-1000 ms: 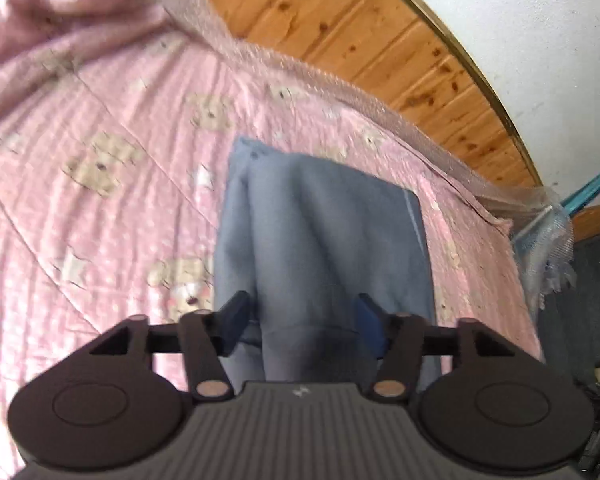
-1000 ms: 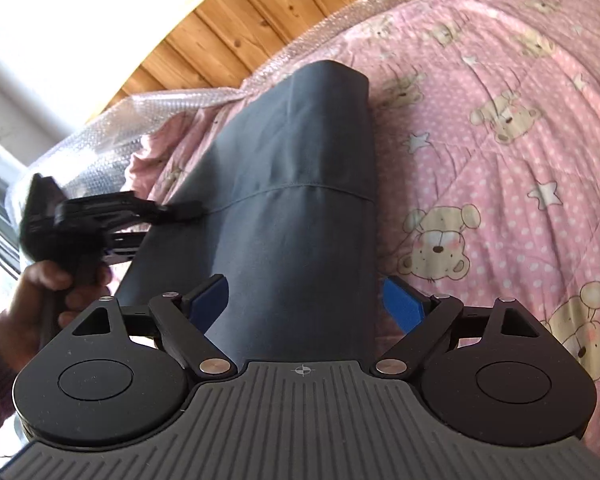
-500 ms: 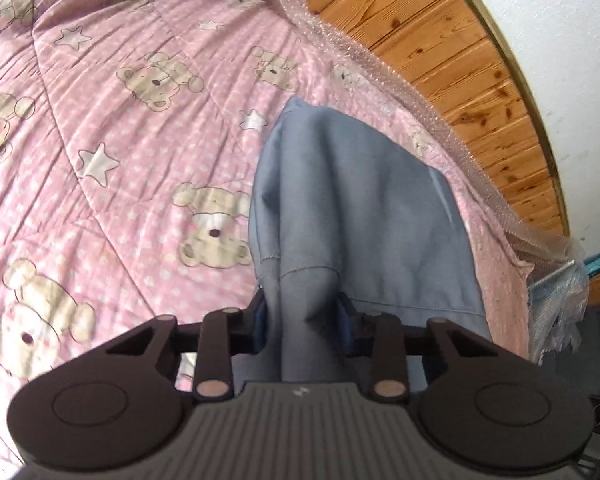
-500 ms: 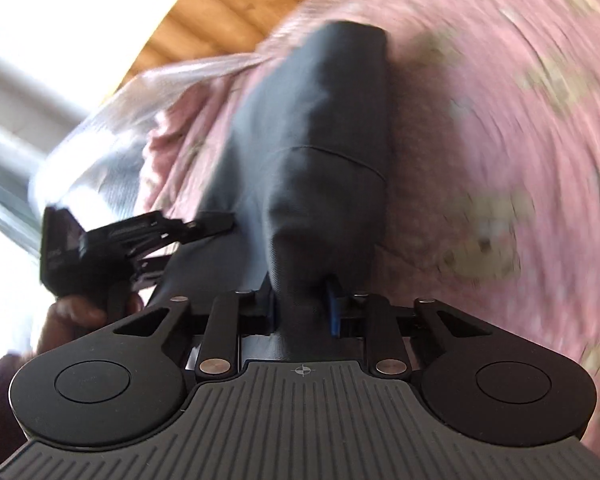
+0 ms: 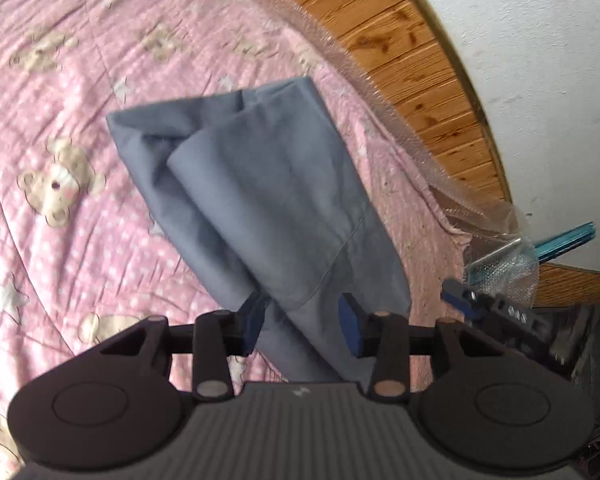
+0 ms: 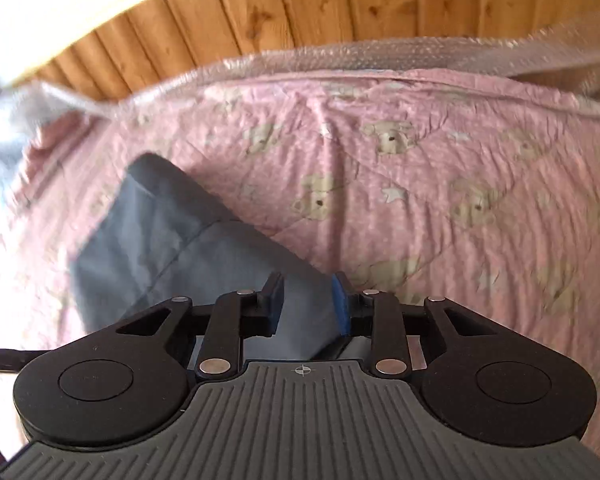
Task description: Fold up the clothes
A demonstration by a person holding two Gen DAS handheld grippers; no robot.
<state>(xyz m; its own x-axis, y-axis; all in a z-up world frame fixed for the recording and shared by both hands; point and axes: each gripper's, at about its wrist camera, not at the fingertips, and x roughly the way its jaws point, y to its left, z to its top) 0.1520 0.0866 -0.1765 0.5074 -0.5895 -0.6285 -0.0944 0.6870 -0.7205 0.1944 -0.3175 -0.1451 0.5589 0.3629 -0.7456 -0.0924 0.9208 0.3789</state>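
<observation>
**Folding a grey garment on the pink bedspread**

Lying across the pink bear-print quilt [image 5: 60, 240], the grey garment [image 5: 260, 200] is doubled over on itself, its top layer set at a slant over the lower one, with a stitched hem running near the nearer end. The left gripper [image 5: 302, 322] hangs over that nearer end; its jaws are opening, the cloth lies between the blue pads [image 5: 252, 324], and a small gap shows on each side, so the pads do not press it. The right gripper [image 6: 308, 308] hovers over the other side of the same garment [image 6: 160, 232]; its jaws are opening too, with grey cloth passing between them and only loosely against the pads. In the left wrist view the tip of the right gripper [image 5: 460, 298] shows at the right edge of the bed. Bubble wrap [image 6: 380, 56] lines the far edge of the quilt [image 6: 460, 160] along a wooden plank wall [image 6: 300, 4].
</observation>
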